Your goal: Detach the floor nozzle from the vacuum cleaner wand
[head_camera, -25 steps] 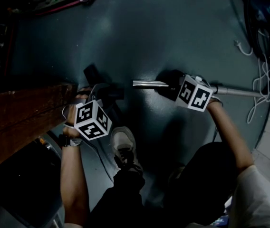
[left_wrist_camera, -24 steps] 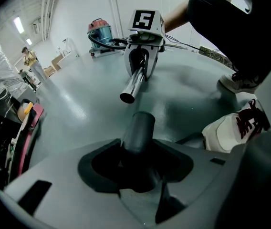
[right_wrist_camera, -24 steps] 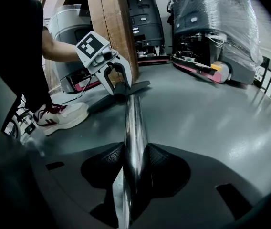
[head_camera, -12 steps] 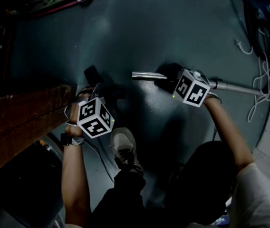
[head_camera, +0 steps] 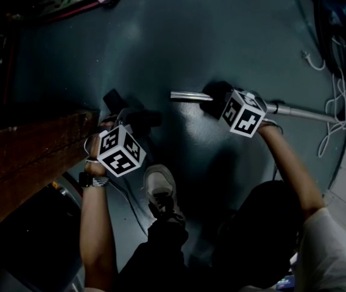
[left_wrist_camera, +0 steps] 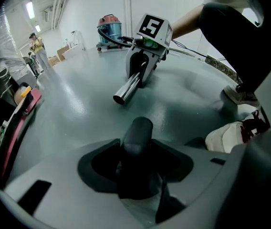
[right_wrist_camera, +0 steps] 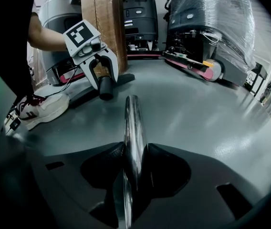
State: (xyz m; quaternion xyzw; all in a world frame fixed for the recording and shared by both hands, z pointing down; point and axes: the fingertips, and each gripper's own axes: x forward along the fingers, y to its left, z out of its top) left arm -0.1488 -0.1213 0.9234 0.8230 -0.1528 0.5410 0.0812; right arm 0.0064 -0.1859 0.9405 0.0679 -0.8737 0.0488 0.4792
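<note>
Right gripper (right_wrist_camera: 134,168) clamps the chrome wand (right_wrist_camera: 132,123); left gripper (left_wrist_camera: 136,173) grips what we take for the black floor nozzle neck (left_wrist_camera: 136,135). Wand's open end points left at the neck, a gap between, axes roughly in line.

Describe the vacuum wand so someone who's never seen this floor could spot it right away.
On the dark grey floor, look past the wooden beam to the right gripper. The wand is the thin shiny metal tube clamped in its jaws, open end bare; the nearby nozzle neck is short, black and matte.
</note>
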